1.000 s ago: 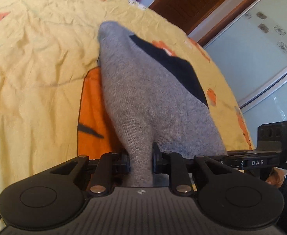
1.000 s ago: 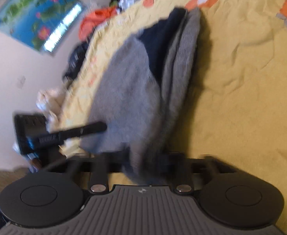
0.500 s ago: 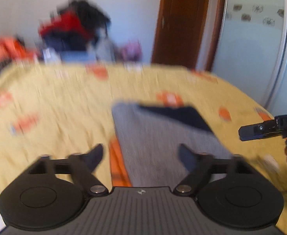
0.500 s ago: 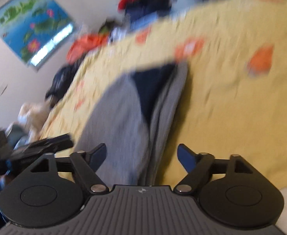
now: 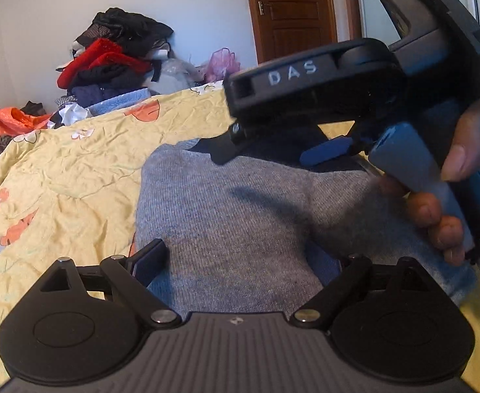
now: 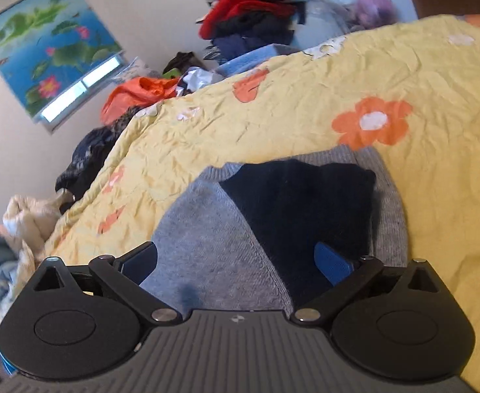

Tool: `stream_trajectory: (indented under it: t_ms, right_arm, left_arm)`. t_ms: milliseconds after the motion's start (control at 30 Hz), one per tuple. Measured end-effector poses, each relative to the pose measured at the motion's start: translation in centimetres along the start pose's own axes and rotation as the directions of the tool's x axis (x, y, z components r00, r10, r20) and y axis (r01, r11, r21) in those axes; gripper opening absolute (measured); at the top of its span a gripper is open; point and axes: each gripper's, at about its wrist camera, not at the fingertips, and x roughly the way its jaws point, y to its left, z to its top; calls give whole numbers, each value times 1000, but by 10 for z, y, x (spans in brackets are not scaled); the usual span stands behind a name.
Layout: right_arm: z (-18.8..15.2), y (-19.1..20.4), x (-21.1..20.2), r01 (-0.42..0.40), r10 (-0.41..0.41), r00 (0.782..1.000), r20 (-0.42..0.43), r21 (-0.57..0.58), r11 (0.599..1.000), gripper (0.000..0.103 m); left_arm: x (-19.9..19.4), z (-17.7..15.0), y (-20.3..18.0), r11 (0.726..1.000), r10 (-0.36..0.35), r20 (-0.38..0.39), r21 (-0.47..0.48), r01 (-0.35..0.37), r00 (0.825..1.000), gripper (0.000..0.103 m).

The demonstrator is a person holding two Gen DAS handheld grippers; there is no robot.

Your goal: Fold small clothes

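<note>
While the grey sweater (image 5: 240, 216) is lying flat on the yellow flowered bedspread (image 5: 76, 170), we are holding both grippers over its near end with nothing clamped in either. Our left gripper (image 5: 240, 258) is standing wide apart, its jaws having just been opening, and the grey knit is showing between the fingers (image 5: 150, 257) without either pad pressing on it. Our right gripper (image 6: 236, 262) is likewise released, its jaws having just been spreading further, and it is hovering over the same garment, whose dark navy panel (image 6: 305, 203) is sitting on top of the grey at the far end.

In the left wrist view the right gripper is crossing the upper right of the picture, tilted, with a hand (image 5: 452, 190) wrapping around its blue handle. Its blue pads are hanging above the sweater's far edge; whether one tip is brushing the cloth we cannot quite tell, since it is close to the lens and soft.

The sweater is looking folded into a narrow, roughly rectangular shape, running away from us. Beyond the bedspread a heap of clothes (image 5: 115, 59) in red, black and blue is piling against the wall, an orange bag (image 6: 135, 95) is lying beside it, and a brown door (image 5: 292, 13) is standing behind.
</note>
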Motion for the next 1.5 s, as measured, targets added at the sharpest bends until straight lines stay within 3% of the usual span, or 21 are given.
stream_trajectory:
  t_ms: [100,200,333,433,500,600,700,767,900,967,1067,1167,1267,1333,1400,1467,1500]
  right_arm:
    - [4,14,6,61,-65,996,-55,-68,996,99]
    - [18,24,6,133,-136,989,-53,-48,990,93]
    - [39,44,4,96,-96,995,5,-114,989,99]
    - [44,44,30,105,-113,992,-57,-128,986,99]
    - [36,22,57,189,-202,970,-137,-106,976,98]
    - [17,5,53,186,-198,979,-45,-196,963,98]
    - [17,12,43,217,-232,971,-57,-194,957,97]
    - [14,19,21,236,-241,970,-14,-158,959,95]
    - [-22,36,-54,219,-200,970,140,-134,966,103]
    - [-50,37,-84,236,-213,963,163,-138,962,103]
    - [-91,34,-110,316,-294,942,163,-129,940,103]
    - [-128,30,-120,401,-382,911,155,-122,908,103]
    - [-150,27,-121,416,-405,908,109,-104,903,103]
    - [-163,34,-119,449,-433,892,129,-145,882,103]
    - [-169,42,-118,470,-456,882,116,-173,866,103]
    - [-174,49,-117,484,-469,875,119,-190,854,103]
    - [-176,52,-116,497,-483,868,115,-206,843,103]
  left_arm:
    - [0,-2,3,1000,1,9,-6,-1,1000,93]
    - [-1,-3,3,1000,5,13,-15,-5,1000,93]
    - [-3,-3,1,1000,8,15,-13,-8,1000,94]
    - [-4,-4,2,1000,4,17,-15,-3,1000,94]
    - [-5,-6,3,1000,-2,20,-16,2,1000,94]
    - [-6,-6,4,1000,-5,24,-14,5,1000,94]
    - [-9,-6,5,1000,0,34,-11,0,999,95]
    - [-20,-9,6,999,18,58,-33,-16,998,95]
    - [-59,-28,18,990,-9,110,-136,24,994,95]
    - [-71,-42,20,987,-8,109,-161,26,994,95]
    - [-77,-62,21,980,-11,60,-199,22,998,95]
    - [-82,-66,27,967,-13,44,-255,24,999,96]
    - [-79,-68,30,963,-17,-3,-268,16,1000,98]
    - [-81,-70,32,960,-26,-5,-280,24,1000,98]
    - [-84,-72,33,961,-49,12,-273,51,999,98]
    - [-80,-75,30,965,-100,-36,-249,88,994,100]
    - [-81,-75,24,974,-92,-46,-211,81,995,102]
